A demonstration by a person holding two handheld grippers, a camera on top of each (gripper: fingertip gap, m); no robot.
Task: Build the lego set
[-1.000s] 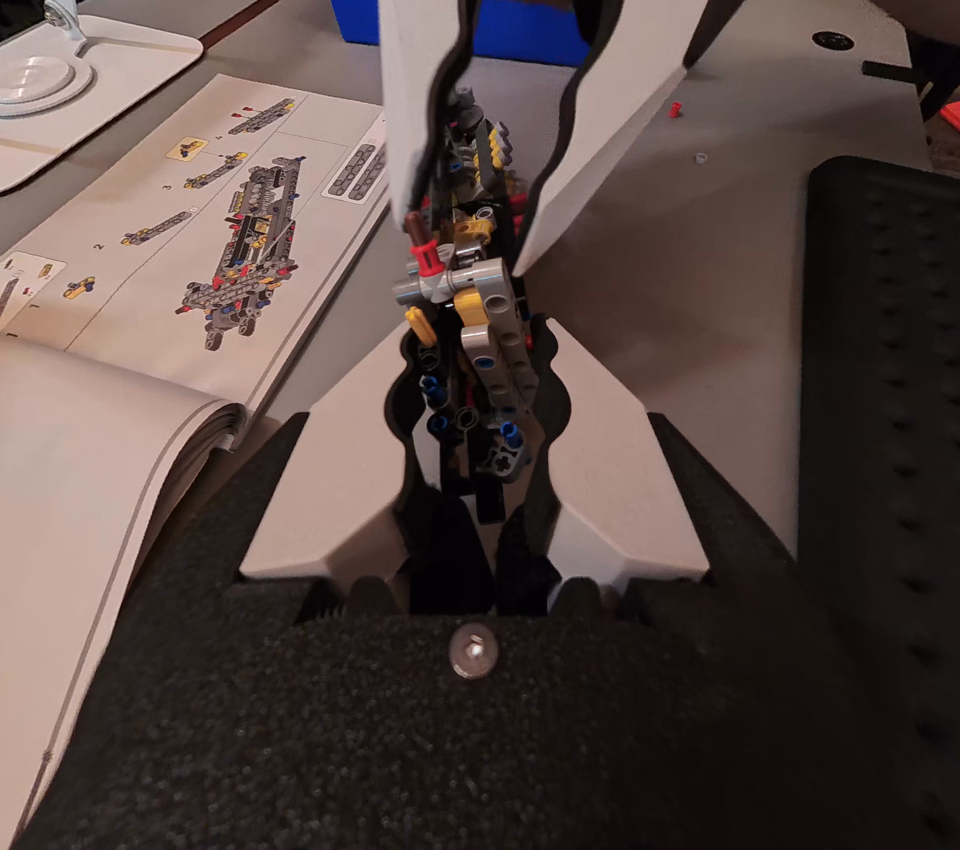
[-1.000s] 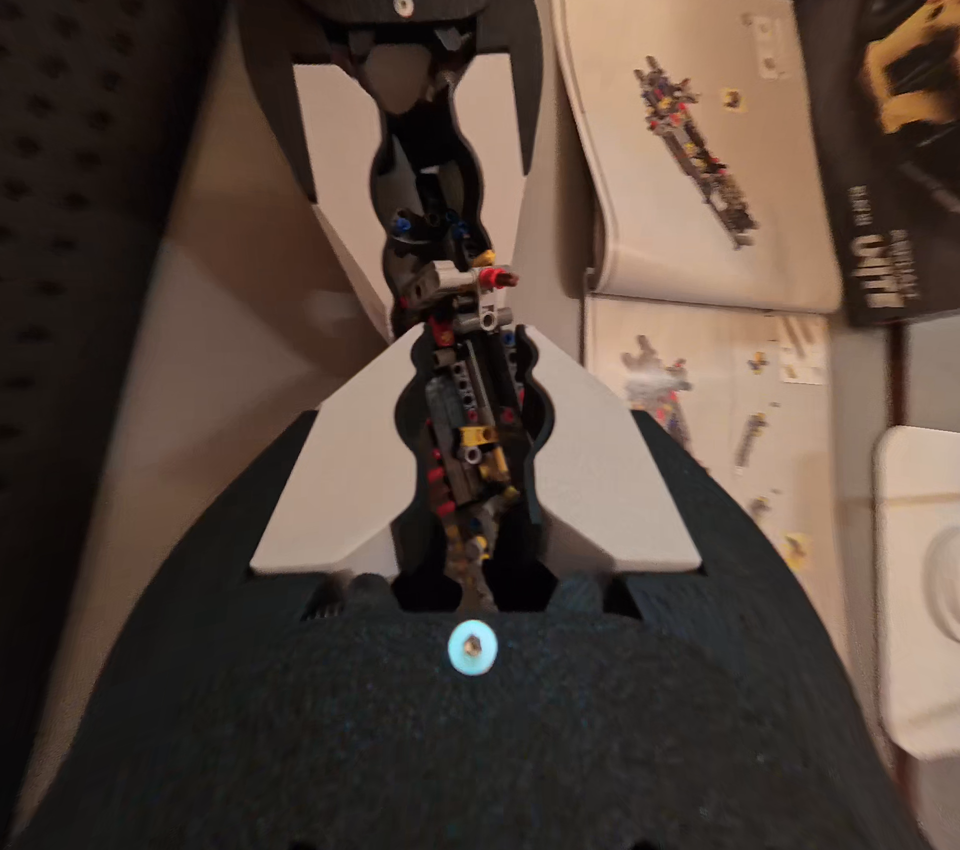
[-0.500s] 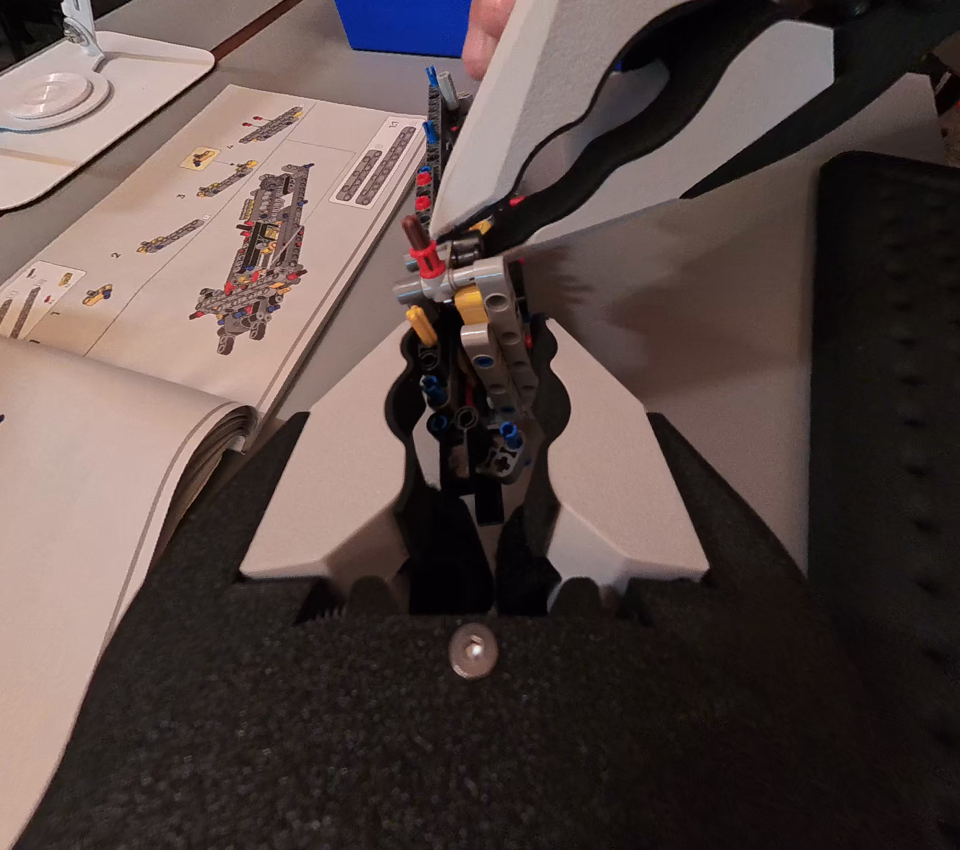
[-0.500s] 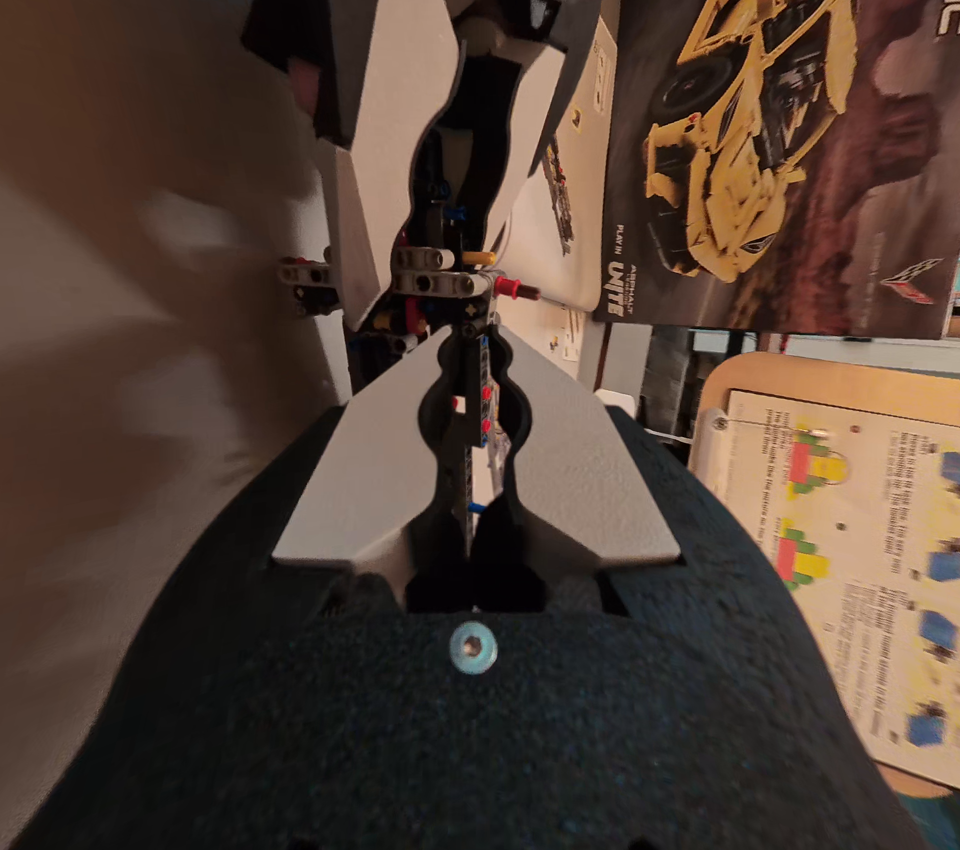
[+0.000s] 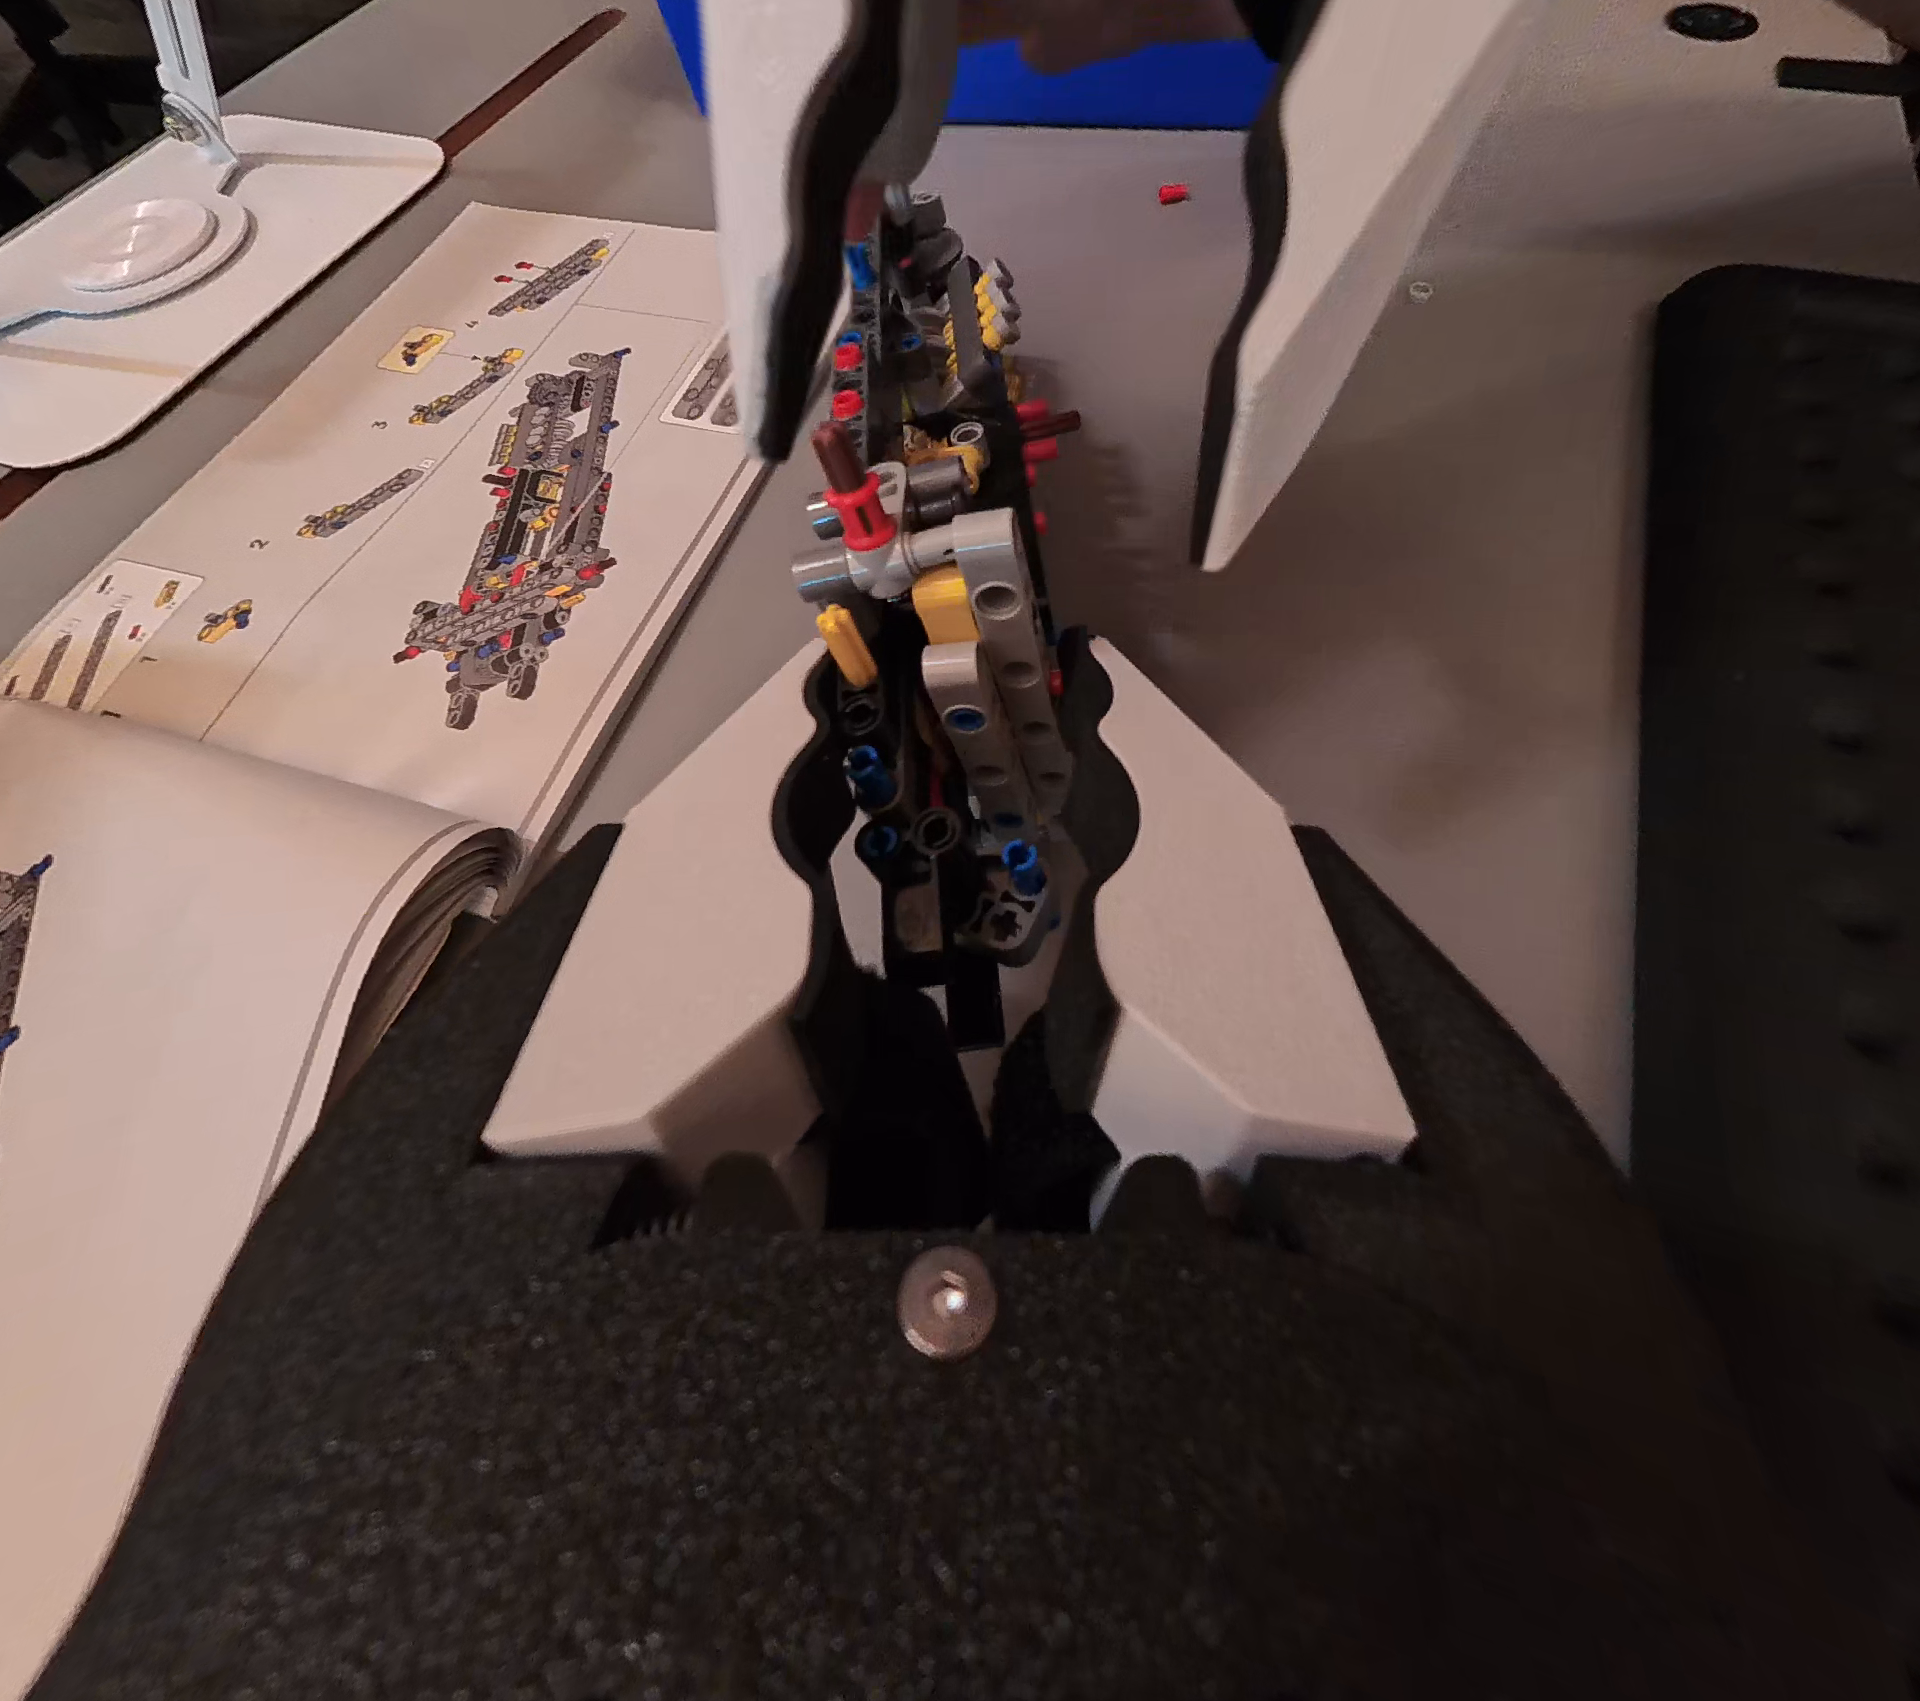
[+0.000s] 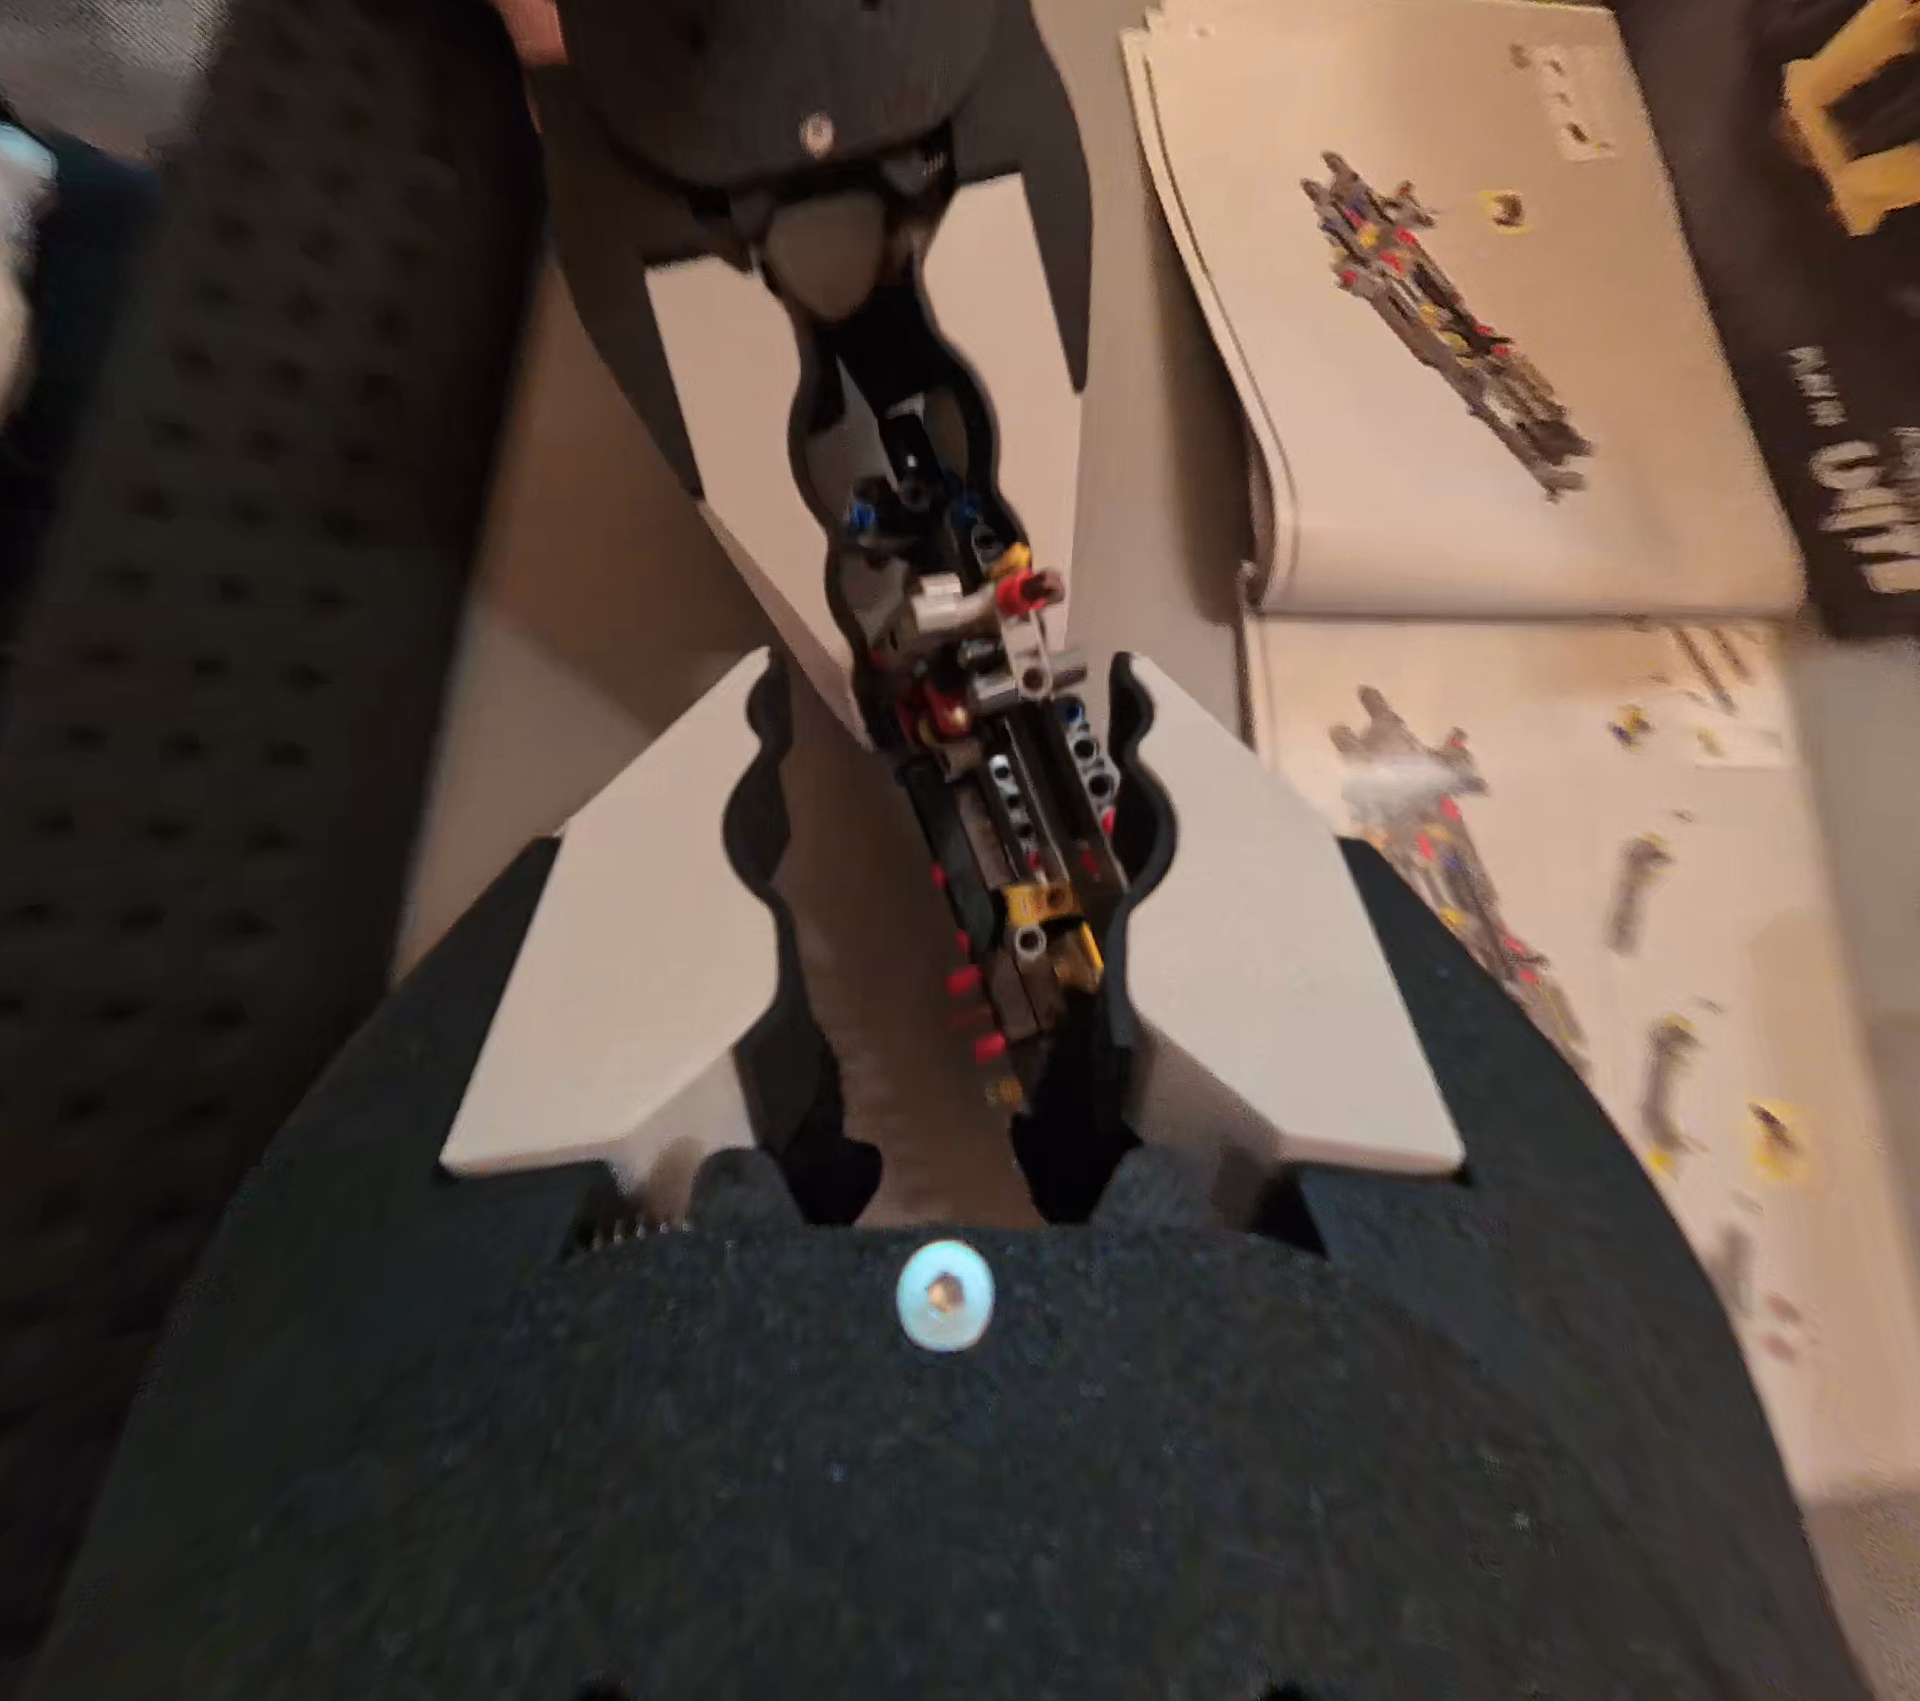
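Gripping the near end of the lego chassis [image 5: 935, 612] is the left claw [image 5: 954, 664], clamped tight on it, with the long build held up above the grey counter [image 5: 1403, 664]. Right claw [image 6: 940, 695] is spread wide around the far end; one finger [image 6: 1247, 924] seems to touch the build's side, the other sits clear, so it's not clamping anything. Instruction booklet [image 5: 343, 529] lies open just beside it, dark mat [image 5: 1787, 716] on the opposite side.
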